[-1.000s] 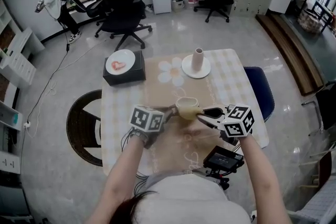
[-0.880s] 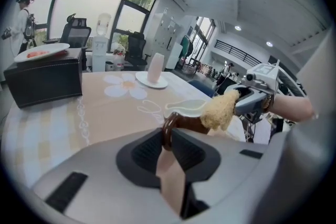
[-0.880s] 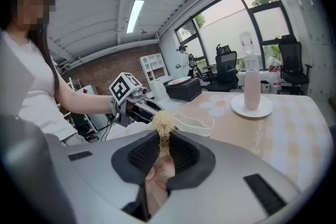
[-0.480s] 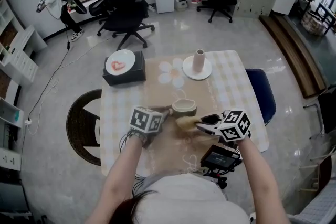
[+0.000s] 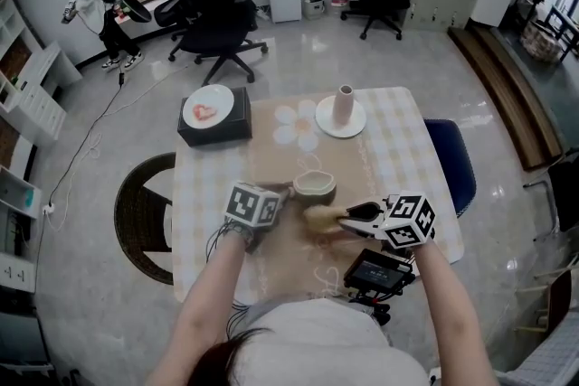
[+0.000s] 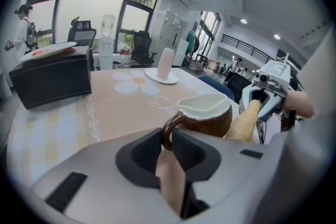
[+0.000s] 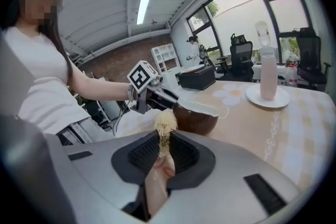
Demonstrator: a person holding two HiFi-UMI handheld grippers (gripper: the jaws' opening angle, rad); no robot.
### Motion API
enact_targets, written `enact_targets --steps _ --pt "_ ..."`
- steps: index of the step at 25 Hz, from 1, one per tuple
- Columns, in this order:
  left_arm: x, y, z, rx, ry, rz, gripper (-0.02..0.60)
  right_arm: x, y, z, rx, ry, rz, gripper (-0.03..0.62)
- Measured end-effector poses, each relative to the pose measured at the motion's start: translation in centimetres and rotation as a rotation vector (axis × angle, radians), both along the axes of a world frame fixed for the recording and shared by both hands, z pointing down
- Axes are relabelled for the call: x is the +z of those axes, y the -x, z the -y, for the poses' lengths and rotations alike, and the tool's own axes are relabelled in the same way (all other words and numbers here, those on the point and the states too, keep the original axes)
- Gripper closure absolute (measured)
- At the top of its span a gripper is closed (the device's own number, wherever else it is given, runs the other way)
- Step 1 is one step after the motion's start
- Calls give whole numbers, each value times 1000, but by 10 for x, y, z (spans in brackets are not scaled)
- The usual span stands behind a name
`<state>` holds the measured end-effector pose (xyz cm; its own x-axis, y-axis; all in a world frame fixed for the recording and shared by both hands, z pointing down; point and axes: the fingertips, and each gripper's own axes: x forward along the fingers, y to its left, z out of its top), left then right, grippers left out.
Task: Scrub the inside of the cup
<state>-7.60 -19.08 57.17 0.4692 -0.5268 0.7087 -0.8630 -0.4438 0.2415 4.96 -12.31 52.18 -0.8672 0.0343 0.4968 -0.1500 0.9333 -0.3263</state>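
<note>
The cup [image 6: 209, 114] is gripped by its handle in the closed jaws of the left gripper [image 5: 288, 193], mouth up, apparently resting on the table [image 5: 398, 149]. The scrubber [image 7: 164, 124] is clamped in the narrow jaws of the right gripper [image 5: 351, 214], its long axis running on from them. The rim lies just ahead of its tip, which is outside the cup. Of the 2 grippers, only the right is judged free to enter.

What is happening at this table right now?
A person works with a claw in each hand. The left claw is shut on the handle of a brown cup with a pale inside. The right claw grips a pale fibrous scrubber, which is outside the cup, just beside it.
</note>
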Motion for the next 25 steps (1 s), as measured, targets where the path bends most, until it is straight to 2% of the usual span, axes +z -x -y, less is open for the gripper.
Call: enact_targets --steps 5,8,15,19,25 --pt "2 2 3 6 8 14 522 -35 1 16 60 21 184 537" --pt "5 2 5 8 14 26 522 -43 1 23 78 38 241 537" --pt "9 4 8 13 17 54 520 -28 4 24 54 31 179 537" --pt "8 4 9 25 16 61 520 -13 5 12 -19 -16 86 537" --pt "9 3 15 52 3 107 518 6 7 6 -56 -14 -3 537"
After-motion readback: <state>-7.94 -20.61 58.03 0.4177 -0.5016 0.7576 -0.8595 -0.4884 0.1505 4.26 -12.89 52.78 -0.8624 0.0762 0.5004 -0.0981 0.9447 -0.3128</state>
